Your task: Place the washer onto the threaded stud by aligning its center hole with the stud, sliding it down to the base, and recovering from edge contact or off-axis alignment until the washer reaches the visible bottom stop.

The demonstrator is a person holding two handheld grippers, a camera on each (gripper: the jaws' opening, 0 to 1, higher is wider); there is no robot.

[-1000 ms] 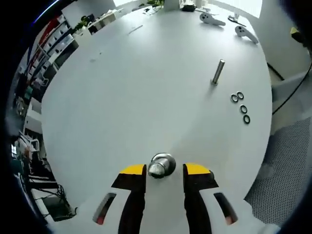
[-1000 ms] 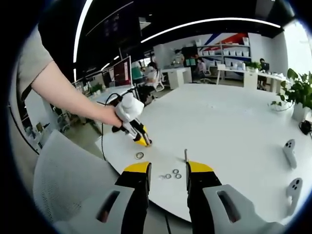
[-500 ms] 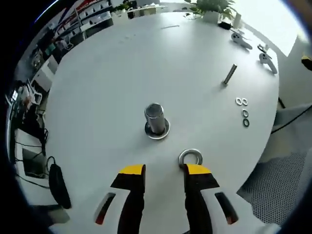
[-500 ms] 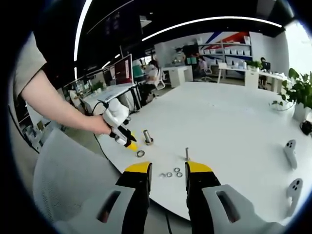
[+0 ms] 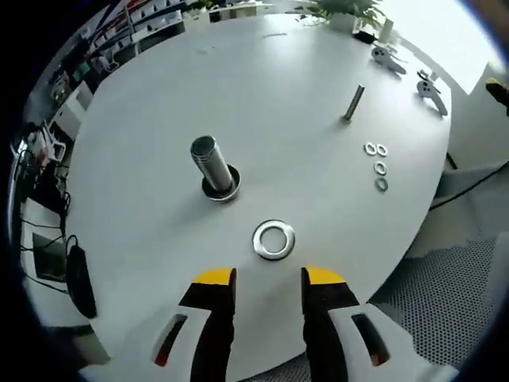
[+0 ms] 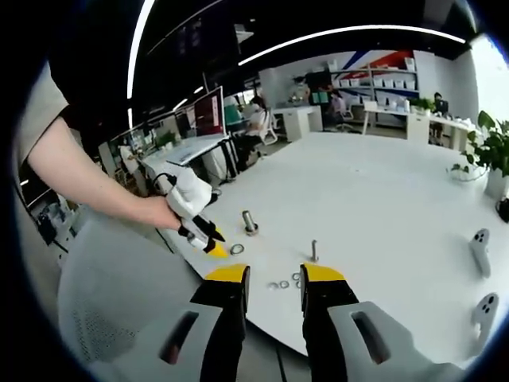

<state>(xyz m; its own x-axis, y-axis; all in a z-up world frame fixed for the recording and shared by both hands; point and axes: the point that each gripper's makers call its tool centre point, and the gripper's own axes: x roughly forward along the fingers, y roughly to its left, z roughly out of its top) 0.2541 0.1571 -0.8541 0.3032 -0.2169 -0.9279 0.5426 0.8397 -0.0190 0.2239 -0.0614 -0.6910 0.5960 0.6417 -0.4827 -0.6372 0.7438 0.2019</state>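
Bright even daylight, glare at window, fisheye-bent edges, sharp centre

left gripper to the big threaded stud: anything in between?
Yes: in the left gripper view the large washer lies flat on the white table, between the open left gripper and the upright threaded stud. Otherwise bare tabletop.

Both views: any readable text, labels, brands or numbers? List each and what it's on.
None can be read.
Left tool, right tool: yellow and black tips, no lettering.
Large washer, threaded stud, small washers: no markings to make out.
Monitor in the right gripper view: screen content too blurred to read.
Wall stripes behind the shelves: coloured shapes, no legible words.
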